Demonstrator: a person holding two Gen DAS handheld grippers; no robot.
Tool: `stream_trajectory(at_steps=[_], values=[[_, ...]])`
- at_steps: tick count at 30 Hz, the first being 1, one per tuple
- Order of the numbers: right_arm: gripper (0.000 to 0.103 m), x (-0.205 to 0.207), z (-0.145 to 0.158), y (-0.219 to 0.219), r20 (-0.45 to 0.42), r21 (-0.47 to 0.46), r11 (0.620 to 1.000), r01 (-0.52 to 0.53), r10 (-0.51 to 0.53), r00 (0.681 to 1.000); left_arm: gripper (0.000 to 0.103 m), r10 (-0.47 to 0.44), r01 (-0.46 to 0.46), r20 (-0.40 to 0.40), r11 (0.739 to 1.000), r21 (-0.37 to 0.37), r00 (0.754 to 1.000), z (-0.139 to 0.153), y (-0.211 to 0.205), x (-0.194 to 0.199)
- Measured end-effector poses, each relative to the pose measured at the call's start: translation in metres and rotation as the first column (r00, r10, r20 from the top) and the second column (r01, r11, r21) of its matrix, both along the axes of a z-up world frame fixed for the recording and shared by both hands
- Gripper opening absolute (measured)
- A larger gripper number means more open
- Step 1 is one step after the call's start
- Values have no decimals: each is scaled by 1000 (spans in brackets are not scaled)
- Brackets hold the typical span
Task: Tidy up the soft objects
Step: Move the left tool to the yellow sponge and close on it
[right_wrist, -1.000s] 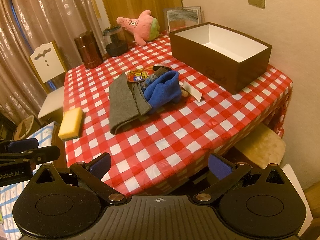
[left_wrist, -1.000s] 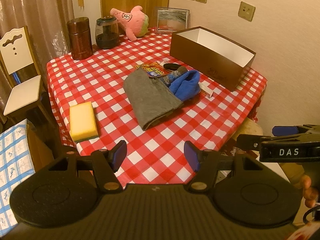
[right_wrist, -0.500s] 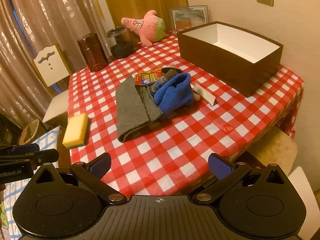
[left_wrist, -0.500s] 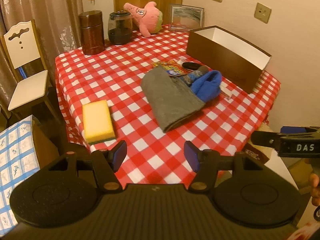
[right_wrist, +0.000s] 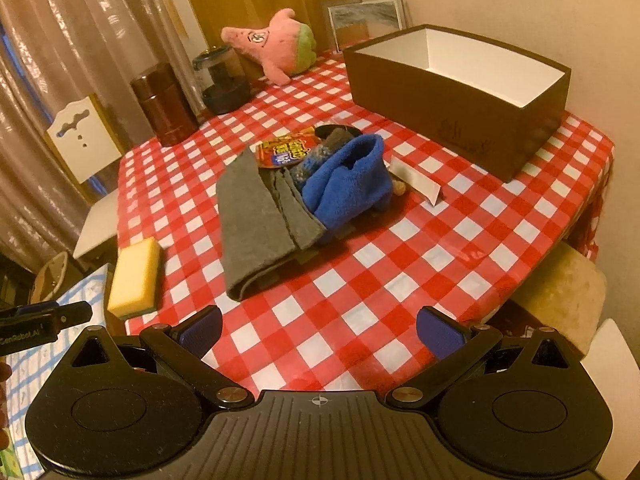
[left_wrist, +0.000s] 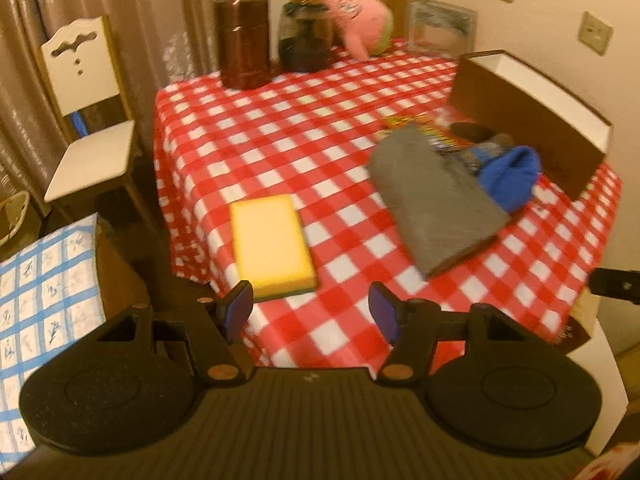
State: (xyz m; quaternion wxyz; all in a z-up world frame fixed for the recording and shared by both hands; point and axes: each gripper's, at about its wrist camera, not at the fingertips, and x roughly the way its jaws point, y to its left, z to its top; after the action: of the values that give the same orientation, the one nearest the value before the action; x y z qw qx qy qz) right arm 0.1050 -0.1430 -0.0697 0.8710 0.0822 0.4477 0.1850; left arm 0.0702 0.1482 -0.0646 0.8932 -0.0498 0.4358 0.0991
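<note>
**Both grippers empty above the table edge**

A blue fleece (right_wrist: pixel 348 184) partly hides a snack packet (right_wrist: pixel 286 152) beside the grey cloth (right_wrist: pixel 256 224). Left hand-held gripper (left_wrist: pixel 310 314) gapes wide near the yellow sponge (left_wrist: pixel 272 240); right hand-held gripper (right_wrist: pixel 318 330) gapes wide, touching nothing.

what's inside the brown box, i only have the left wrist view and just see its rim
Observer: The right wrist view looks down into the brown box: white walls and floor, and nothing in the part that shows.
Operator: anything tucked behind the blue cloth on the box side
Observer: Yes, a small white card lies flat between the blue cloth and the box, close to the cloth and apart from the box.
Operator: is the right gripper free
Observer: The right gripper is open, with nothing between its jaws.
</note>
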Motion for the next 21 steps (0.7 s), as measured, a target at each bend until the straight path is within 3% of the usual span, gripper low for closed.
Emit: stream_trajectory(at_steps=[21], values=[[103,46,-26,-4,-56,-49,989,140,-143,988,62,21,-33,-127,995,-94,992,-72,64,83]])
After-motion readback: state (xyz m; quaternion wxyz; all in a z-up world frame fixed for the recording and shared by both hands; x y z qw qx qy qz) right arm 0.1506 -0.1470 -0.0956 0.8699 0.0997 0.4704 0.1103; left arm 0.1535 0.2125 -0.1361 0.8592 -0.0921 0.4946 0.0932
